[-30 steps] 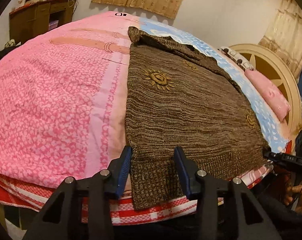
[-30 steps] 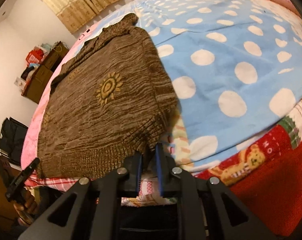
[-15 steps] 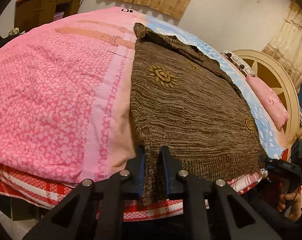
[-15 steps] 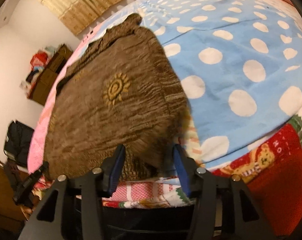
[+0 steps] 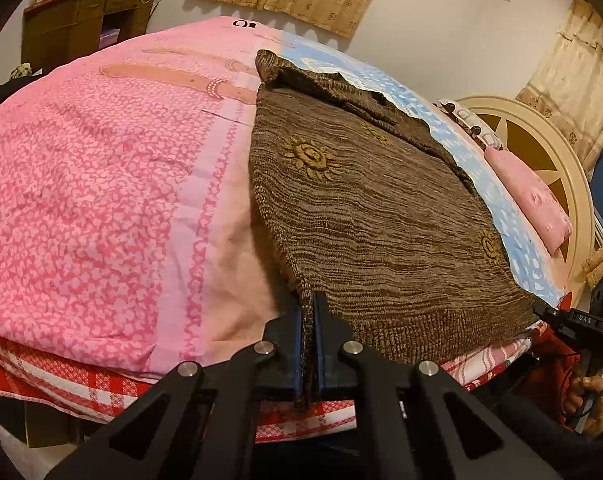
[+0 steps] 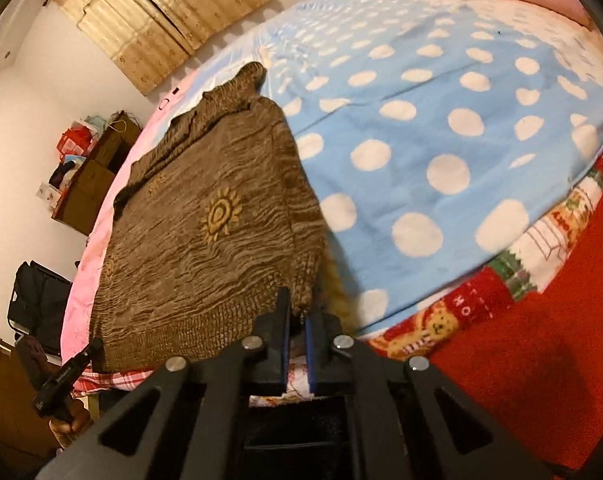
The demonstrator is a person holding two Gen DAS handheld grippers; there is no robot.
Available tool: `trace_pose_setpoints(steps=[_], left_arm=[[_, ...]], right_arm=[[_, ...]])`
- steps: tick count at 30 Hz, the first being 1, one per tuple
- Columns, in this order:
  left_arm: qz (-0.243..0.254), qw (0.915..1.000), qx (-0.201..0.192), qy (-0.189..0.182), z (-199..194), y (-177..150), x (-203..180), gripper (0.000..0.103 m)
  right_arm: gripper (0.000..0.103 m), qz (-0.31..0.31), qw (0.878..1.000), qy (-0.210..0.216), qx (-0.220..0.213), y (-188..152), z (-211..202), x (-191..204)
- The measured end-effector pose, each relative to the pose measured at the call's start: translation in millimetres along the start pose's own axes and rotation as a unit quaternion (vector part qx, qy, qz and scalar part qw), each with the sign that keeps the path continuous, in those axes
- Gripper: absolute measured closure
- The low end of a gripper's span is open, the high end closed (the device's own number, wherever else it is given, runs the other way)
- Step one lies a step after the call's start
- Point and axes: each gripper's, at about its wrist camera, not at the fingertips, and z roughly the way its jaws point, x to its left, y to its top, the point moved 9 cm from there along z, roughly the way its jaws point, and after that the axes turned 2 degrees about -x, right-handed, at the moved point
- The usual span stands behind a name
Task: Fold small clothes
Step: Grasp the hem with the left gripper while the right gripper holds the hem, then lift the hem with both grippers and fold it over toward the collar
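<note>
A brown knitted sweater (image 5: 361,208) with yellow sun motifs lies flat on the bed, its hem towards me. My left gripper (image 5: 308,314) is shut on the hem's left corner, and a strip of knit hangs down between the blue pads. In the right wrist view the same sweater (image 6: 205,240) spreads out to the left. My right gripper (image 6: 297,314) is shut on the hem's right corner, which is bunched and slightly raised between the fingertips. Each gripper also shows in the other's view, held by a hand: the right gripper (image 5: 573,320) and the left gripper (image 6: 67,376).
The bed has a pink patterned quilt (image 5: 81,200) on the left and a blue white-dotted sheet (image 6: 421,140) on the right. A pink pillow (image 5: 533,208) lies by the cream headboard (image 5: 541,148). A wooden cabinet (image 5: 73,20) stands at the far wall. Red carpet (image 6: 541,360) lies beside the bed.
The left jaws closed from wide open onto the hem's left corner. The right jaws opened, moved in over the right corner and shut on it, lifting it slightly.
</note>
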Motion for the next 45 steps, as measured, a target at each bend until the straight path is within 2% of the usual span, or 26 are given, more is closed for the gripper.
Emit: trace_pose_setpoints(steps=[6,8,10,12,18,22,30,41,45], left_arm=[[0.027,0.9996,0.006,-0.006,0.7,-1.9,-10.9,0.099],[0.017,0.9997,0.008,-0.016,-0.9,1.3,-11.1,0.099],[-0.007,0.9993,0.009,-0.036,-5.7,10.1,-11.1,0.099],[-0.007,0.9992,0.000,-0.039,-12.6,22.6,-13.5,0.099],[0.030,0.9988,-0.028,-0.027,-25.1,60.3,-21.5,0.099],[0.016,0.9986,-0.034,-0.036,-17.7,88.2,-19.4,0.099],[-0.002,0.9994,-0.035,-0.007,12.3,147.3,-6.2,0.099],[-0.029,0.9984,-0.048,-0.011,35.2,209.8,2.7,0.099],[-0.022,0.9985,-0.050,-0.007,45.5,226.2,1.7,0.099]], right_arm=[[0.094,0.012,0.999,0.021,0.026,-10.3,13.3,5.5],[0.094,0.017,0.999,0.027,0.025,-9.0,11.7,5.3],[0.094,0.027,0.998,0.049,0.020,-3.6,6.1,8.8],[0.094,0.037,0.997,0.071,0.016,4.1,0.9,12.9],[0.094,0.034,0.995,0.093,-0.007,37.9,-5.8,31.9],[0.094,0.041,0.994,0.102,-0.007,59.6,0.8,39.5],[0.094,0.038,0.994,0.099,-0.024,119.9,18.5,52.1],[0.094,0.040,0.993,0.101,-0.051,193.4,44.8,63.9],[0.094,0.030,0.993,0.100,-0.061,214.8,47.5,68.7]])
